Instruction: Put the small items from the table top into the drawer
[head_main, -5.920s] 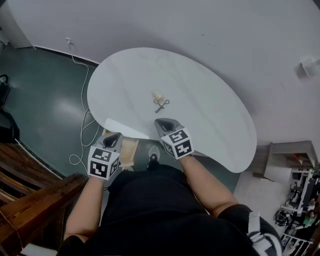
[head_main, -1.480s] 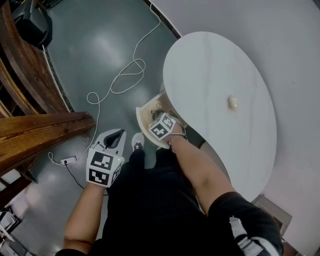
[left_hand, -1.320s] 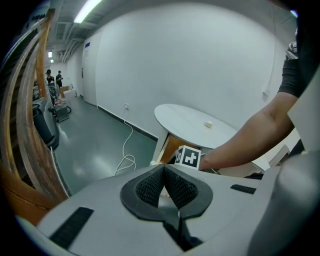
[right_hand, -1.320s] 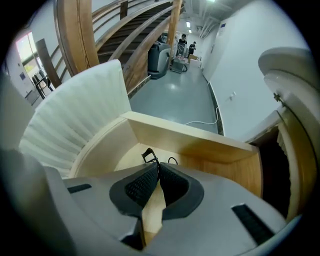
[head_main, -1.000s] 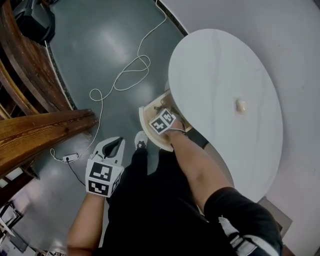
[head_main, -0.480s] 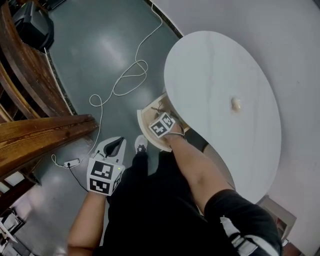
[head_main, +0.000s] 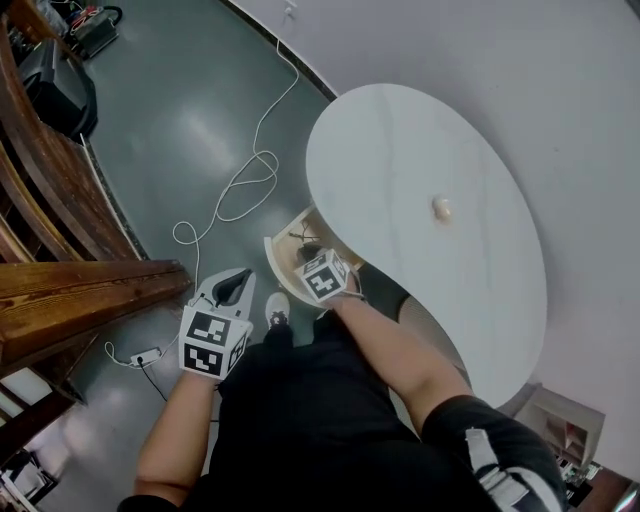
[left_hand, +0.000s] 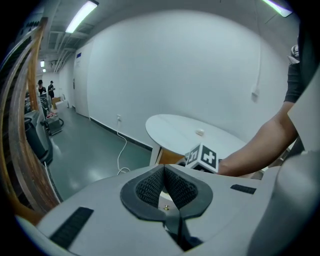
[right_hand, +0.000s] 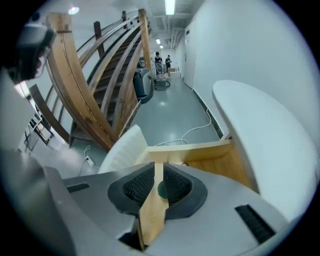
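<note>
One pale lump (head_main: 440, 208) still on the desk (head_main: 400, 140): raise right hand-held gripper (right_hand: 156, 171), empty, jaws slightly apart, just narrowing, clear of the drawer (right_hand: 195, 147), spread wider, straddle squarely. Left hand-held gripper (left_hand: 164, 170) pressed together.

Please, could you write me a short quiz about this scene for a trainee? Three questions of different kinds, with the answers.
1. How many small items lie on the table top?
2. True or false: the drawer stands open.
3. The left gripper hangs over: A the table top; B the floor; C the drawer.
Key: 1 one, a cream piece; 2 true; 3 B.
</note>
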